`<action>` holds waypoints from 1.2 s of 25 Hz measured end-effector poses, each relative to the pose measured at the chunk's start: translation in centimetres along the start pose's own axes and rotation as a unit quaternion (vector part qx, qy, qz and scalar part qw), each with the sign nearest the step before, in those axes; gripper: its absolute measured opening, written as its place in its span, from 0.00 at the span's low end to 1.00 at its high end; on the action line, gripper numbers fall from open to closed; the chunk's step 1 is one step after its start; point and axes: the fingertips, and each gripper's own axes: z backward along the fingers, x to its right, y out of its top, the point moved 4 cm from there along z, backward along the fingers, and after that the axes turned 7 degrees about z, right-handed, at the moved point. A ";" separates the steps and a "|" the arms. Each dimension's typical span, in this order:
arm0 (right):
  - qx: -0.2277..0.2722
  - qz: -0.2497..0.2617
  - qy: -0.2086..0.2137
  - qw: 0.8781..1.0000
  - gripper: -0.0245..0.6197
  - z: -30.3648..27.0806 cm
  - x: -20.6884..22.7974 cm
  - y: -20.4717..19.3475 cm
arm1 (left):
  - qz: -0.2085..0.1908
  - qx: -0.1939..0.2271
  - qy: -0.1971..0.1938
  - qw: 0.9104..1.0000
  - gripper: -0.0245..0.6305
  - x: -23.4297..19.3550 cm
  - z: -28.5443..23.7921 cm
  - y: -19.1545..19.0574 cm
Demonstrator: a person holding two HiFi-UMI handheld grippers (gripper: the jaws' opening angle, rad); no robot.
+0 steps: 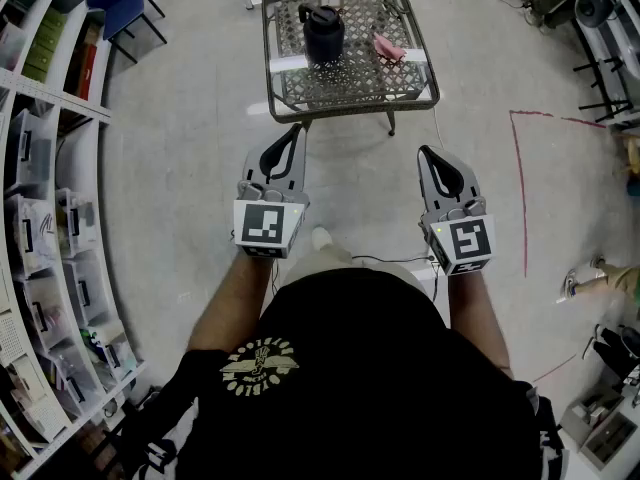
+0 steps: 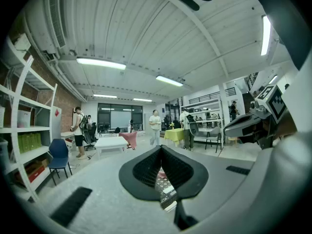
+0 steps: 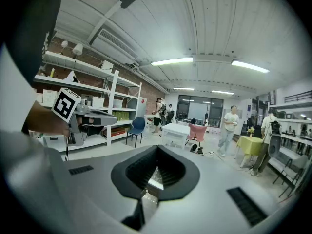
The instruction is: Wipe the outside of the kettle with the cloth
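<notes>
Fingers of my left gripper (image 1: 293, 136) and right gripper (image 1: 430, 156) clenched empty; I should near the worktop (image 1: 355, 106), opening over the cloth (image 1: 388, 46).

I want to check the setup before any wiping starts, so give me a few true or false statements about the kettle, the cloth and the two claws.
1. The kettle stands on the table. True.
2. The pink cloth is draped over the kettle. False: it lies on the table beside the kettle, apart from it.
3. The right claw holds the cloth. False: it is shut and empty.
4. The left claw is shut, empty and short of the table. True.
</notes>
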 end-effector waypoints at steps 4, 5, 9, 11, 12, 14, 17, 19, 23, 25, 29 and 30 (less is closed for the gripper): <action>-0.004 0.007 -0.009 1.000 0.05 -0.5 -0.6 0.4 | 0.000 0.001 -0.012 1.000 0.05 -0.9 -0.4 0.2; -0.005 0.006 -0.009 1.000 0.05 -0.5 -0.7 0.5 | 0.002 0.004 -0.013 1.000 0.05 -1.0 -0.4 0.3; -0.003 0.000 -0.022 1.000 0.05 -0.2 1.0 0.8 | 0.017 0.005 -0.014 1.000 0.05 -0.8 -0.8 0.3; -0.003 -0.008 -0.027 1.000 0.05 -0.5 2.5 0.4 | 0.020 0.000 -0.007 1.000 0.05 -0.7 -1.4 -0.2; -0.002 -0.013 -0.028 1.000 0.05 -0.8 3.1 0.1 | 0.021 -0.003 -0.002 1.000 0.05 -0.8 -1.6 -0.4; 0.003 -0.019 -0.027 0.999 0.06 -1.5 4.3 -0.4 | 0.023 -0.008 0.005 1.000 0.05 -1.0 -2.3 -0.7; 0.012 -0.027 -0.017 0.999 0.06 -3.4 5.5 -0.9 | 0.036 -0.017 0.011 0.999 0.05 -1.9 -3.7 -1.2; 0.015 -0.032 -0.007 0.999 0.06 -4.8 6.3 -1.3 | 0.045 -0.021 0.015 0.999 0.05 -2.3 -4.8 -1.3; 0.015 -0.046 0.020 0.999 0.06 -7.6 7.8 -2.2 | 0.043 -0.022 0.025 0.999 0.05 -2.6 -7.3 -1.0; 0.013 -0.048 0.036 0.998 0.06 -9.0 8.5 -2.5 | 0.038 -0.028 0.039 0.998 0.05 -3.1 -8.5 -0.9; 0.009 -0.055 0.050 0.997 0.06 -11.4 10.3 -3.3 | 0.040 -0.037 0.059 0.997 0.05 -4.0 -11.0 -1.5; 0.009 -0.057 0.054 0.997 0.06 -12.0 10.7 -3.6 | 0.040 -0.038 0.063 0.997 0.05 -4.1 -11.6 -1.7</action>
